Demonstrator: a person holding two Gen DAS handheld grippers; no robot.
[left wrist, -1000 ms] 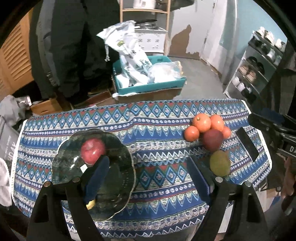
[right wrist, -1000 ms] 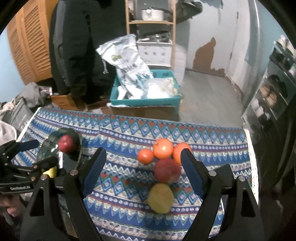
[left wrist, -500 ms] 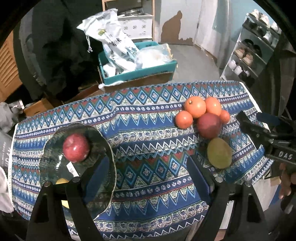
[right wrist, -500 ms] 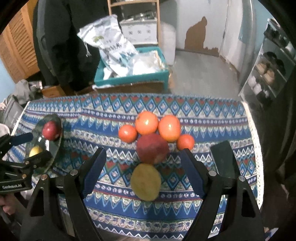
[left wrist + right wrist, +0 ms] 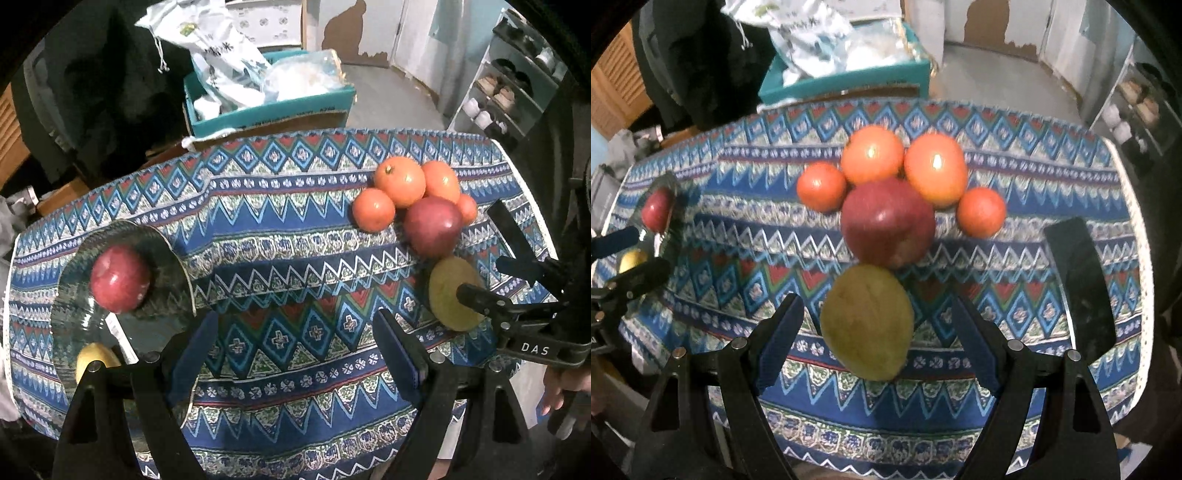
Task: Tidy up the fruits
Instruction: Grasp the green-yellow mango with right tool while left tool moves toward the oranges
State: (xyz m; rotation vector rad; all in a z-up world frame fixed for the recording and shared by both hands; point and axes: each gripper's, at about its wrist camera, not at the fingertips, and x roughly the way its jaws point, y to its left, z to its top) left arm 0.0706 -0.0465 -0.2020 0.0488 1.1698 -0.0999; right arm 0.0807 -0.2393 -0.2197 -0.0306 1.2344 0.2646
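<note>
A glass plate (image 5: 74,295) at the table's left holds a red apple (image 5: 120,278) and a yellow fruit (image 5: 94,360). At the right lie several orange fruits (image 5: 400,181), a dark red apple (image 5: 434,225) and a green-yellow mango (image 5: 448,295). My left gripper (image 5: 295,347) is open and empty above the cloth between plate and pile. My right gripper (image 5: 875,338) is open, its jaws either side of the mango (image 5: 866,321), apart from it. The dark red apple (image 5: 888,221) lies just beyond.
The table wears a blue patterned cloth (image 5: 280,236). A black phone (image 5: 1078,284) lies near its right edge. Behind the table stands a teal box (image 5: 266,107) with bags. A shoe rack (image 5: 506,88) is at the far right.
My right gripper has moved forward and down until the mango lies between its jaws. My left gripper has drawn right, off the plate and over the cloth.
</note>
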